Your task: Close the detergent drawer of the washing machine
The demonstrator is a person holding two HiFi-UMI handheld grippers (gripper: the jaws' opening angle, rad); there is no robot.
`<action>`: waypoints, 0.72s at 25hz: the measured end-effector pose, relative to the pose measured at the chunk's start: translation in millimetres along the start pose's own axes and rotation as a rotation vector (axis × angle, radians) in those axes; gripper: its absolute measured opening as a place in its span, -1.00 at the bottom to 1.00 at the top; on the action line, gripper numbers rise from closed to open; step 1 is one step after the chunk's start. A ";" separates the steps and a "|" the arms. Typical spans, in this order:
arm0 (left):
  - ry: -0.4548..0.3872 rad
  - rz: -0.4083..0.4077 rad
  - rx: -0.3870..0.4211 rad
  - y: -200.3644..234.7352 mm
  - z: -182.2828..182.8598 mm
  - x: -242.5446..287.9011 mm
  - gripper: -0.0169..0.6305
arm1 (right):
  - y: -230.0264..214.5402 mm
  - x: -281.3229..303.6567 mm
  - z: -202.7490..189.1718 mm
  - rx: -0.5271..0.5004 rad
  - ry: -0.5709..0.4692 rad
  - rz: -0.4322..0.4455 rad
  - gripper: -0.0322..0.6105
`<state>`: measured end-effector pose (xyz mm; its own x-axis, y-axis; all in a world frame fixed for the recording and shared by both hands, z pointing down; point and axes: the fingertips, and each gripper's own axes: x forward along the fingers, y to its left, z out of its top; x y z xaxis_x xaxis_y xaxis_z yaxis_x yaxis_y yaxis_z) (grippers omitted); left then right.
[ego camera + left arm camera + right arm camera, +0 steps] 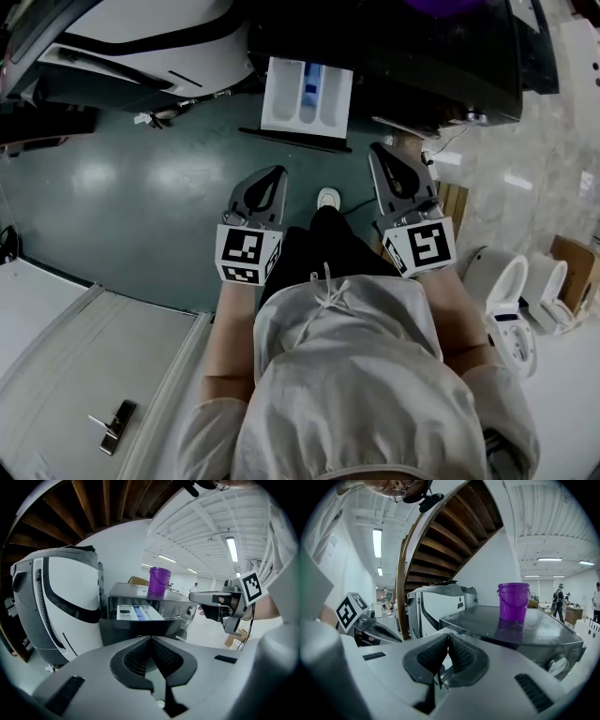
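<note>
The detergent drawer (306,94) stands pulled out of the dark washing machine (422,56), showing white compartments and a blue one. In the left gripper view the drawer (136,612) juts toward me below a purple bucket (159,582) that stands on the machine's top. My left gripper (277,172) is shut and empty, a short way in front of the drawer and slightly left of it. My right gripper (377,148) is also shut and empty, close to the machine's front just right of the drawer. From the right gripper (448,635) I see the machine's top (534,632) and the bucket (513,601).
A white washing machine (141,42) stands left of the dark one. White toilets (511,291) and a wooden pallet (453,202) lie to the right. A white panel (84,375) is at lower left. A wooden staircase (440,531) rises overhead. The person's shoe (328,198) rests on green floor.
</note>
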<state>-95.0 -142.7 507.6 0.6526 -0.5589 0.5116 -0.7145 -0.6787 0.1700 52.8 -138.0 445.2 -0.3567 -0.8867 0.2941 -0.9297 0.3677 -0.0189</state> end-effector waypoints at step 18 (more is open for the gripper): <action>0.013 -0.087 -0.077 26.7 -16.8 55.2 -0.89 | -13.0 26.1 -13.5 0.072 0.046 -0.142 -0.88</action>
<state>-82.3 -183.7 554.6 0.7102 -0.4927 0.5028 -0.6726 -0.6858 0.2781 56.8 -162.1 466.1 -0.2182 -0.9138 0.3425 -0.9752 0.2171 -0.0421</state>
